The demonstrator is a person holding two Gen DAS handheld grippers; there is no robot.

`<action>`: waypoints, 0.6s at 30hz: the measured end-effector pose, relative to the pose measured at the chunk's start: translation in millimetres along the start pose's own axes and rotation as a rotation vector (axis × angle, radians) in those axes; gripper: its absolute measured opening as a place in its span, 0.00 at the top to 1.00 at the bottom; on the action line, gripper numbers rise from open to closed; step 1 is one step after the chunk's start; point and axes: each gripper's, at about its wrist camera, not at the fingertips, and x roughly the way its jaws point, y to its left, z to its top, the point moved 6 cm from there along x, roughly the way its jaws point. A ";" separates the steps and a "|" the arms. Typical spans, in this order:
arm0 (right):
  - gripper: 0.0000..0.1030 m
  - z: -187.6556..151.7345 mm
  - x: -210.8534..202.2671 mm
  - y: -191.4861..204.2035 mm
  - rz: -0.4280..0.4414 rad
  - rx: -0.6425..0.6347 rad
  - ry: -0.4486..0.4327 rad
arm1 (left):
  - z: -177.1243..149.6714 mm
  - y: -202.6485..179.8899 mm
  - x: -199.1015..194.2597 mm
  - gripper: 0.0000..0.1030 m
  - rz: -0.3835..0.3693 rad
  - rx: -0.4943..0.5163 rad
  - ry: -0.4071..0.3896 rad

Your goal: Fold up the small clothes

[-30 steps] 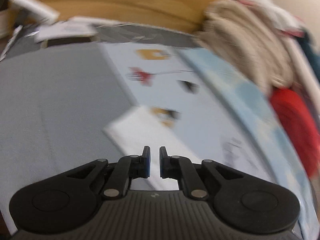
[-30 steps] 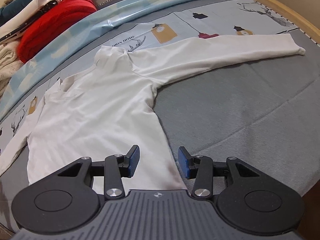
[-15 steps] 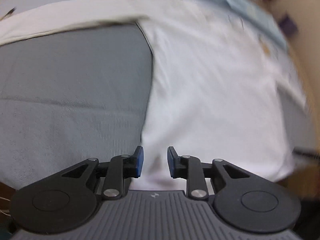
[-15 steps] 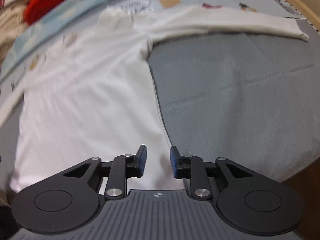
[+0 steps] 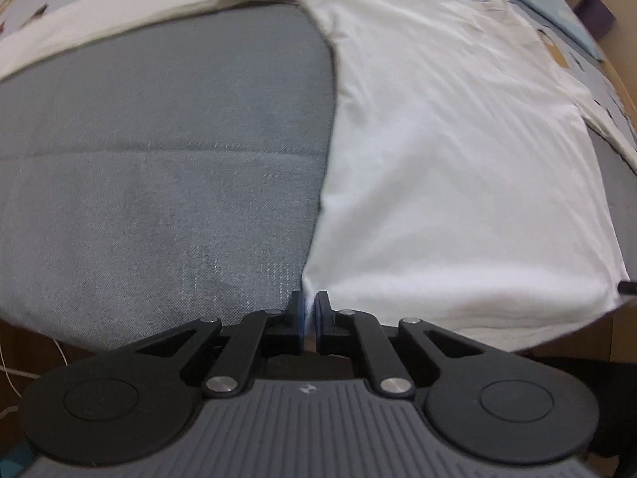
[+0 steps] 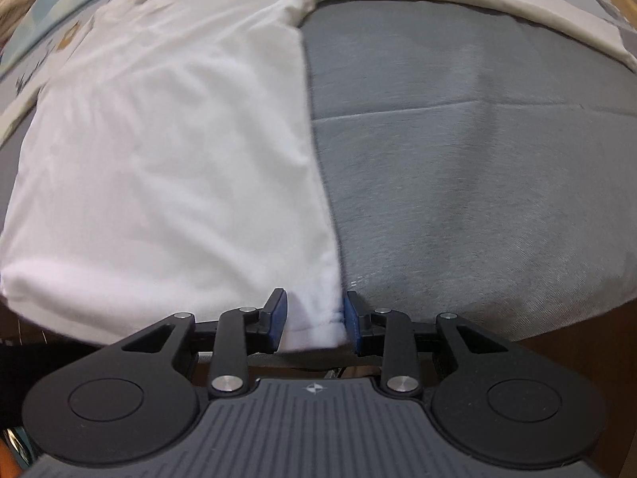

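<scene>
The left tool is clenched on the hem corner of the white shirt. The right tool straddles the opposite corner, fingers still apart. The shirt lies flat on the grey bed, sleeves outstretched.

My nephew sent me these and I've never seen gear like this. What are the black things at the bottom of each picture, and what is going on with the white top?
Those black things are hand-held tongs, one in each of a person's hands; no robot arm is involved. Each has its own wide-angle camera looking forward along the two fingers, which is why the scene bulges.

Both pictures show a white long-sleeved top spread flat on a grey bedcover. In the left-hand picture, the left tongs are closed on one bottom corner of the top. In the right-hand picture, the right tongs are open, with the other bottom corner lying between their blue pads, not yet pinched.

It looks like the start of a fold.
</scene>
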 end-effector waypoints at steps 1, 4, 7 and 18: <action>0.96 0.0 -1.5 1.0 -0.007 -0.014 -0.002 | -2.7 -3.3 -3.4 0.95 0.004 0.008 -0.022; 0.95 6.5 -20.5 -6.0 0.014 0.037 -0.081 | -5.2 -2.7 -24.5 0.95 -0.025 -0.012 -0.099; 0.95 10.6 -36.2 -19.5 0.053 0.104 -0.141 | -15.0 3.8 -26.4 0.95 -0.012 -0.035 -0.079; 0.94 1.7 -19.9 -15.4 -0.117 -0.015 -0.075 | -14.4 -11.9 -22.0 0.89 0.015 0.039 -0.091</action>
